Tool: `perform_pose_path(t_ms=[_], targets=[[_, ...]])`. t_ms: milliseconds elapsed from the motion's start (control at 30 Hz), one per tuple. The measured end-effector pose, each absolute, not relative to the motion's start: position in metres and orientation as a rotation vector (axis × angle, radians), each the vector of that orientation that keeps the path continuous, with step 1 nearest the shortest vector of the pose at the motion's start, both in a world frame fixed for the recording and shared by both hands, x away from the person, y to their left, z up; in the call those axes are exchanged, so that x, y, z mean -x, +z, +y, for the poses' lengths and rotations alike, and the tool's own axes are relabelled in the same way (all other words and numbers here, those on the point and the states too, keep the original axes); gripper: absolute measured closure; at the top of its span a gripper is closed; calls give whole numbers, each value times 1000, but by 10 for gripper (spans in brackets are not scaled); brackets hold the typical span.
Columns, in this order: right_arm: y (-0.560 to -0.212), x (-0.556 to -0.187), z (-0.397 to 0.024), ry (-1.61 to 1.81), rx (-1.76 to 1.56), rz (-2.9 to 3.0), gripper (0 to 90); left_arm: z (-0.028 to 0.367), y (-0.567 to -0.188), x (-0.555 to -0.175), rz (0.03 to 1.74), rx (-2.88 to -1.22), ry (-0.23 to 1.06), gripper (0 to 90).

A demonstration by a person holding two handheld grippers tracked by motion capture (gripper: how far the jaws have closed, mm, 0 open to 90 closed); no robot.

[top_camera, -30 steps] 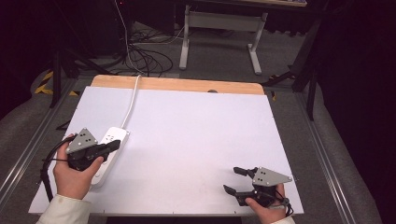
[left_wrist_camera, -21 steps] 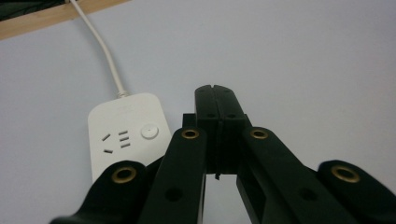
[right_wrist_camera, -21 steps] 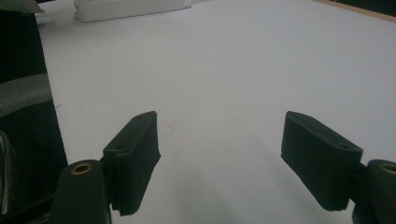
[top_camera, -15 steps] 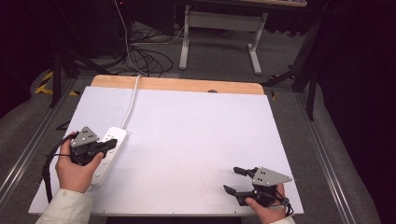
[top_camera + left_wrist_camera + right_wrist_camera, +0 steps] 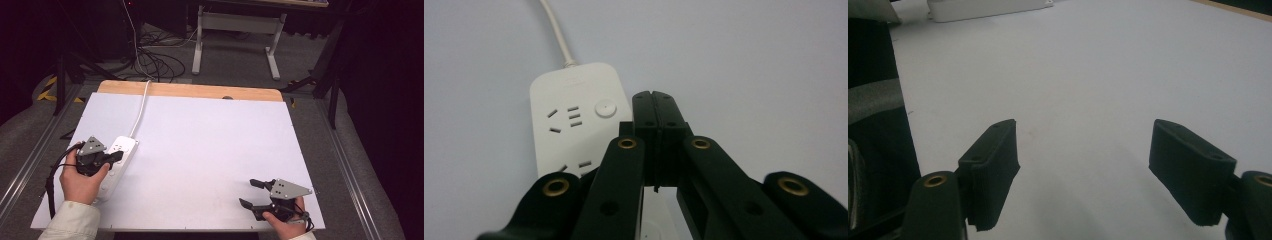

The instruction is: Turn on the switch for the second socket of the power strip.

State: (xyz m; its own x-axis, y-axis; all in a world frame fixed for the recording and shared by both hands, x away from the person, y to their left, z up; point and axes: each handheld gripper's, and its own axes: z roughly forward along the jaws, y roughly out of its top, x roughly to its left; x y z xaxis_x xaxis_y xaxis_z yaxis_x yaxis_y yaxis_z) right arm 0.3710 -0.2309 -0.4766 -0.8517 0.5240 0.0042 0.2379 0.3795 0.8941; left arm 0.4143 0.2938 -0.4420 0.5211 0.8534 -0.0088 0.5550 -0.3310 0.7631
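one white power strip lies near the left edge of the white desk, its cord running to the far side, with the left gripper, jaws clenched empty, poised over it, while the right gripper, jaws released, rests near the desk's front right corner.

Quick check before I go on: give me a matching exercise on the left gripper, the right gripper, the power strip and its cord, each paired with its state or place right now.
Things:
1. left gripper
2. right gripper
3. power strip
4. cord

States or places:
A. jaws wide apart over bare white table
B. runs off the table's far edge
C. jaws shut, nothing between them, tips over the strip
D. lies flat on the table's left side, sockets and round button facing up

Pairs: 1-C, 2-A, 3-D, 4-B
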Motion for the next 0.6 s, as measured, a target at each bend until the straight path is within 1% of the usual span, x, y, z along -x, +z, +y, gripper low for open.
perform_pose_path(t_ms=[267, 367, 600], targets=[[-477, -371, -231, 1458, -671, 2366, 278, 295, -446, -417, 1167, -2057, 525, 897], [-477, -371, -231, 1458, -671, 2367, 278, 298, -449, -418, 1186, -2057, 508, 897], [-477, -371, -231, 1457, -671, 2369, 278, 298, -453, -420, 1183, -2060, 502, 897]])
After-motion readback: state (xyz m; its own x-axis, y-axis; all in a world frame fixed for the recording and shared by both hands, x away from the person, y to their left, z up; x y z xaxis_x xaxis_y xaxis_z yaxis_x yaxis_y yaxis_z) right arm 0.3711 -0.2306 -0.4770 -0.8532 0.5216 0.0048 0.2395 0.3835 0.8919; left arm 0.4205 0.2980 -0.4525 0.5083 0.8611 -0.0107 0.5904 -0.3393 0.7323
